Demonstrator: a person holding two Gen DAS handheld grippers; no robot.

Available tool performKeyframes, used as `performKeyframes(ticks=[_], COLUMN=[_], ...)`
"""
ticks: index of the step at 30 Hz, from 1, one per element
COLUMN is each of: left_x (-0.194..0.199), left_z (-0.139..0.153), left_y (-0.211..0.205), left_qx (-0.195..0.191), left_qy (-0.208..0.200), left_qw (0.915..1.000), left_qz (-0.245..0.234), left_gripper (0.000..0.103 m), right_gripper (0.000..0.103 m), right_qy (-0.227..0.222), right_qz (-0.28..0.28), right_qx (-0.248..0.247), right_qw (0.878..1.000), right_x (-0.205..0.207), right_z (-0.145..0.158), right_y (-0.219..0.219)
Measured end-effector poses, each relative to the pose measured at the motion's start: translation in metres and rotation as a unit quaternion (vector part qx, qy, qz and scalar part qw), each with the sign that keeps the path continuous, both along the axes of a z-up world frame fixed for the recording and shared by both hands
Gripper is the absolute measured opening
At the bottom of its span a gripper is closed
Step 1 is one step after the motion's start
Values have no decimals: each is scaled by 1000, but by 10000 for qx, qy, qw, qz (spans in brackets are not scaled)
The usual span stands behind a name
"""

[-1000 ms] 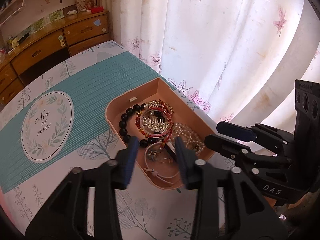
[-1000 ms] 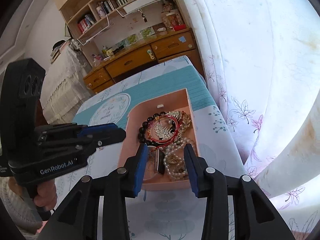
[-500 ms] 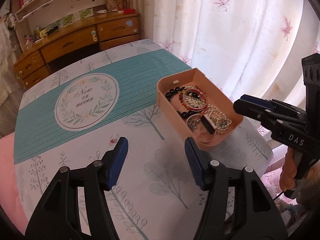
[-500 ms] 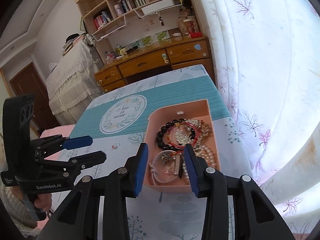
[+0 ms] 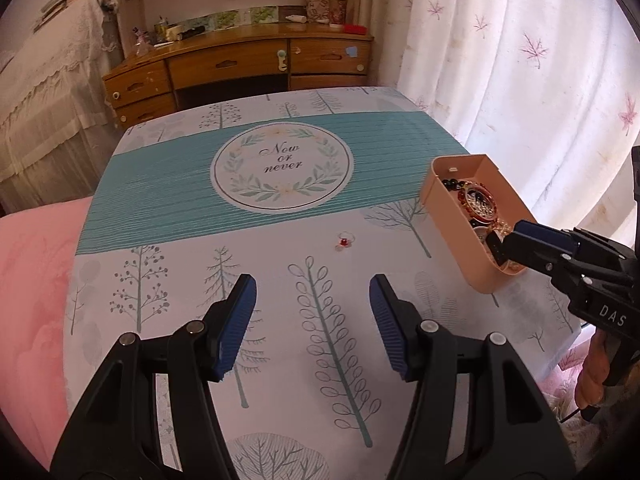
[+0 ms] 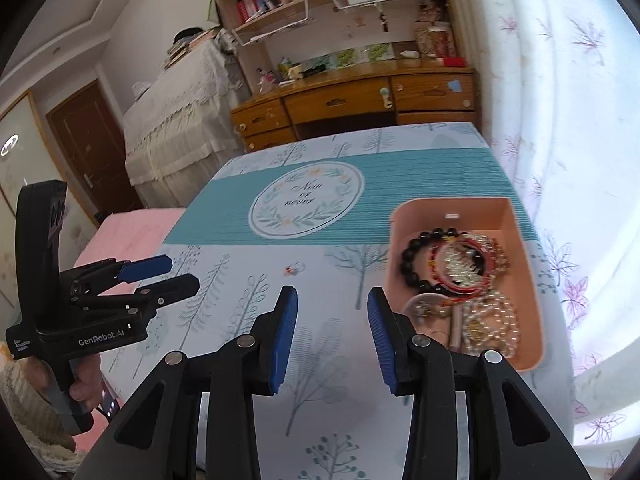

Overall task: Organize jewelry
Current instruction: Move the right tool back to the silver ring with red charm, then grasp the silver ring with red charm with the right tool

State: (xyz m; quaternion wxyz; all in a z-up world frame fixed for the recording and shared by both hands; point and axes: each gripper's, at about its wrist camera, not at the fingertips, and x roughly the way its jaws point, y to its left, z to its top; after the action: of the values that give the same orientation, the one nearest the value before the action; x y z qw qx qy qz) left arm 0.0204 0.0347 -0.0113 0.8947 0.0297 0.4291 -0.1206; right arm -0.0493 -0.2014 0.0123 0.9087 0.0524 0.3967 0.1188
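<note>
A peach tray point(image 6: 520, 240) point(image 5: 444, 196) on the right of the table holds a black bead bracelet point(image 6: 412, 256), red bangles point(image 6: 460, 268), a pearl string point(image 6: 496, 320) and other jewelry. A small ring with a red stone point(image 5: 344, 241) point(image 6: 294, 268) lies alone on the tablecloth, left of the tray. My left gripper point(image 5: 312, 324) hovers open over the cloth, short of the ring, nothing between its fingers. My right gripper point(image 6: 332, 332) is open and empty too, left of the tray's near end. In the left wrist view its tips point(image 5: 532, 236) hang over the tray's near edge.
The tablecloth point(image 5: 280, 176) has a teal band and a round "Now or never" print. A wooden desk with drawers point(image 5: 248, 64) stands beyond the table. A white curtain point(image 5: 520, 60) hangs at the right, a pink bedcover point(image 5: 32, 280) lies at the left.
Both grippers have pulled back and left from over the tray. The left one now faces the open cloth, and the loose ring has come into view. Its jaws stand a little wider.
</note>
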Motion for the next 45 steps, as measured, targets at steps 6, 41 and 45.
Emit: performKeyframes(ticks=[6, 41, 45], left_x=[2, 50, 51], left_z=[-13, -71, -70], left_y=[24, 86, 84], left_qx=[-66, -757, -714], left_qy=[61, 533, 530], left_qw=[9994, 9917, 9921], left_qz=[345, 897, 880], left_gripper=[56, 56, 56], right_gripper=[38, 22, 13], right_qy=[444, 978, 949], right_qz=[329, 139, 155], right_qx=[-10, -1259, -1269], right_qw=[9985, 9871, 9872], right_x=[26, 148, 148], right_z=[-22, -118, -118], right_y=[43, 134, 131])
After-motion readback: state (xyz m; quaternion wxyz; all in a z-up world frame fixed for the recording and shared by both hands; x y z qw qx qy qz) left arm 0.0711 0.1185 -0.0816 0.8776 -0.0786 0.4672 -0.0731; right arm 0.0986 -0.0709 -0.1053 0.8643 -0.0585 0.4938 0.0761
